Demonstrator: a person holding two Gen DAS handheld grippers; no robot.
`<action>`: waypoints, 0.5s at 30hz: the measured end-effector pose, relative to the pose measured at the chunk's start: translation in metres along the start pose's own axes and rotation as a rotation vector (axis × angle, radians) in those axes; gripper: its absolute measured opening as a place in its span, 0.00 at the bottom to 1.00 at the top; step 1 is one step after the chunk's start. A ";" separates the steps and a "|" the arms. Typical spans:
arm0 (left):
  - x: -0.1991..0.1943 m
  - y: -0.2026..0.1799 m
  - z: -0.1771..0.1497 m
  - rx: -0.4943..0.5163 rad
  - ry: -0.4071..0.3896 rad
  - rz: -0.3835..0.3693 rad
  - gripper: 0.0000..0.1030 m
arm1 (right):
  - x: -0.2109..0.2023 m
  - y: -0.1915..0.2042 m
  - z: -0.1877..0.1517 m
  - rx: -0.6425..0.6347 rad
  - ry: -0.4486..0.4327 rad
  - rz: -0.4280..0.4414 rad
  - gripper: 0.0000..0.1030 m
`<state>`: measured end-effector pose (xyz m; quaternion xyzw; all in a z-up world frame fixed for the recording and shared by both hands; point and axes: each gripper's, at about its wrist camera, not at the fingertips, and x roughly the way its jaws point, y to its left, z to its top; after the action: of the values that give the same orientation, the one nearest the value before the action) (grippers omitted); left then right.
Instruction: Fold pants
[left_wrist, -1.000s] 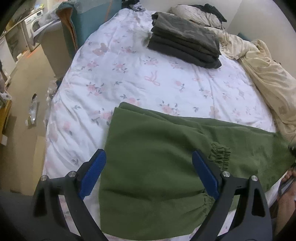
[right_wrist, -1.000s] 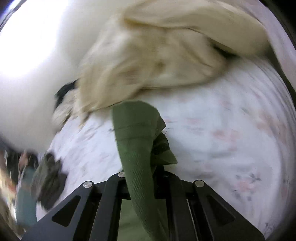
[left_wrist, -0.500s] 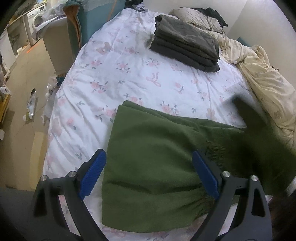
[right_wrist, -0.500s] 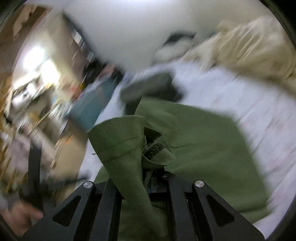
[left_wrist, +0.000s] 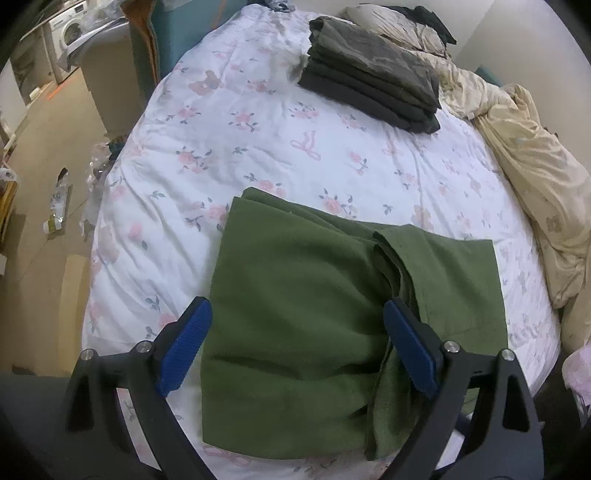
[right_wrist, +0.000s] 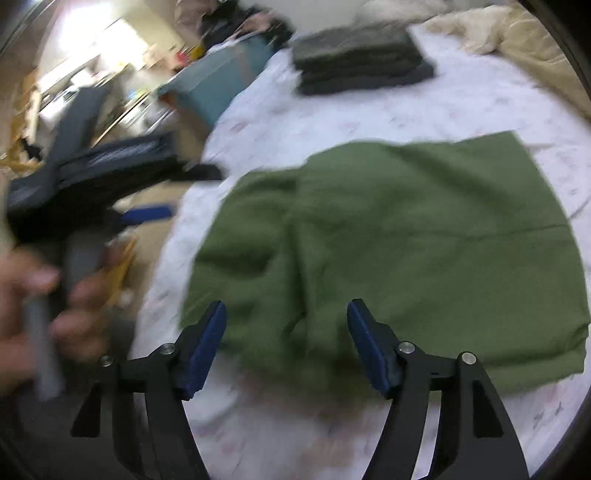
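Green pants (left_wrist: 303, 317) lie folded on the floral bedsheet (left_wrist: 236, 147), with one layer laid over the right half. My left gripper (left_wrist: 295, 347) is open and empty, hovering over the pants' near part. In the right wrist view the green pants (right_wrist: 424, 251) lie flat, and my right gripper (right_wrist: 286, 343) is open and empty just above their near edge. The left gripper (right_wrist: 92, 184) and the hand holding it show blurred at the left of that view.
A stack of folded dark pants (left_wrist: 373, 70) sits at the far end of the bed. A crumpled cream blanket (left_wrist: 535, 177) lies along the right side. A teal box (right_wrist: 218, 85) stands past the bed's left edge, with floor clutter (left_wrist: 59, 199) below.
My right gripper carried the pant leg end across, laid it over the rest and opened, letting go. The left gripper stayed open over the pants.
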<state>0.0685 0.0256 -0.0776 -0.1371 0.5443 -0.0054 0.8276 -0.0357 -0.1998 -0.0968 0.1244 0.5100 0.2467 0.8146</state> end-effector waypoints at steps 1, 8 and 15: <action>0.001 0.000 0.001 -0.002 0.007 -0.001 0.90 | -0.010 0.002 -0.002 -0.019 0.002 0.026 0.68; 0.025 -0.032 0.012 0.083 0.089 -0.077 0.87 | -0.033 -0.053 0.014 0.164 -0.043 -0.079 0.29; 0.072 -0.070 0.033 0.159 0.185 -0.147 0.72 | -0.019 -0.040 -0.001 0.193 -0.004 -0.005 0.42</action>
<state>0.1374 -0.0454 -0.1135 -0.1095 0.6045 -0.1216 0.7796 -0.0323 -0.2437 -0.1003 0.2016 0.5303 0.1941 0.8003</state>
